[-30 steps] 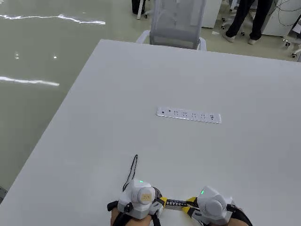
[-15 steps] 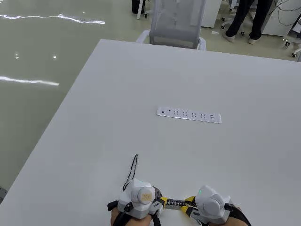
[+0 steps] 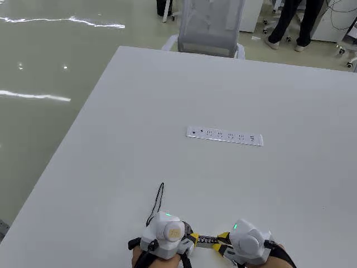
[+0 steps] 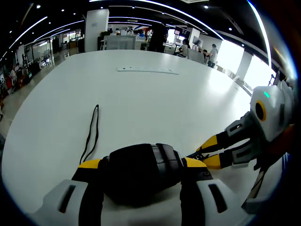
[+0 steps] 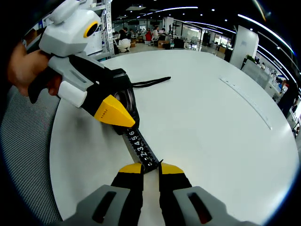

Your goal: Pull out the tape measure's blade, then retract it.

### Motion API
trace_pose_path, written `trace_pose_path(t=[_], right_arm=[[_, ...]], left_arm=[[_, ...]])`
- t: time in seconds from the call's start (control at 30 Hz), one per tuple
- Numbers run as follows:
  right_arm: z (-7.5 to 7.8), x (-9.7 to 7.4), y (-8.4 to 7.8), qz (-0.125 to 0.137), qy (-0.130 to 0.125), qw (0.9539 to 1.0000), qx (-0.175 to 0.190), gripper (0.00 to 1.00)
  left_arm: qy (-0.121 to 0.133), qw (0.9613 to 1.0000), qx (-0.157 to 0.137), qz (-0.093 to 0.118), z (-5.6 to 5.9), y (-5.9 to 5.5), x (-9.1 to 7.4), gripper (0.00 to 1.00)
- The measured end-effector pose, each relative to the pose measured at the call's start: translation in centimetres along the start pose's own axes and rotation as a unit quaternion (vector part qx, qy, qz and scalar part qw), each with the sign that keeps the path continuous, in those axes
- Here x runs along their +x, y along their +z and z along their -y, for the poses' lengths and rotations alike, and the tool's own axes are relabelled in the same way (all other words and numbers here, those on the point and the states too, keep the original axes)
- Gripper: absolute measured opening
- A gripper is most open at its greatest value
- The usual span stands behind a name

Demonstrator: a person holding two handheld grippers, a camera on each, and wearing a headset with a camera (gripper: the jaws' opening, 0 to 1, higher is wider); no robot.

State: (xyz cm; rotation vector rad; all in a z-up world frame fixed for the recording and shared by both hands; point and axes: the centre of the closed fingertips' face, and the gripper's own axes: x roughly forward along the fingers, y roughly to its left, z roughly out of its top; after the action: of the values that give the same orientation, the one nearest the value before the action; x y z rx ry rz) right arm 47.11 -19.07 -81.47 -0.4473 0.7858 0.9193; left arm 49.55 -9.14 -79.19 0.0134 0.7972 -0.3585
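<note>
A black tape measure case (image 4: pixel 141 174) sits clamped between the yellow-tipped jaws of my left gripper (image 4: pixel 143 165), low on the table's near edge. A short stretch of numbered blade (image 5: pixel 139 145) runs out of the case (image 5: pixel 126 101) to my right gripper (image 5: pixel 150 168), which is shut on the blade's tip. In the head view the left gripper (image 3: pixel 188 239) and right gripper (image 3: pixel 222 242) stand close together, joined by the blade (image 3: pixel 207 240). The case's black wrist strap (image 3: pixel 156 204) trails away over the table.
A white power strip (image 3: pixel 224 135) lies flat at mid-table. The white table (image 3: pixel 234 84) stretches wide beyond it. A grey mesh chair (image 3: pixel 211 25) stands at the far edge, and a person's legs (image 3: pixel 295 22) show behind.
My right gripper has drifted a little left toward the left gripper, and the exposed blade is slightly shorter. The left gripper keeps its place.
</note>
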Motion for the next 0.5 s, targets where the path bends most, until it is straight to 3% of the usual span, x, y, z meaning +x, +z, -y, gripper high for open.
trace_pose_path(t=[0.5], right_arm=[[-0.38, 0.32, 0.53, 0.002, 0.002, 1.0, -0.005, 0.11]], left_arm=[[0.0, 1.0, 0.004, 0.0, -0.07, 0.03, 0.03, 0.62]])
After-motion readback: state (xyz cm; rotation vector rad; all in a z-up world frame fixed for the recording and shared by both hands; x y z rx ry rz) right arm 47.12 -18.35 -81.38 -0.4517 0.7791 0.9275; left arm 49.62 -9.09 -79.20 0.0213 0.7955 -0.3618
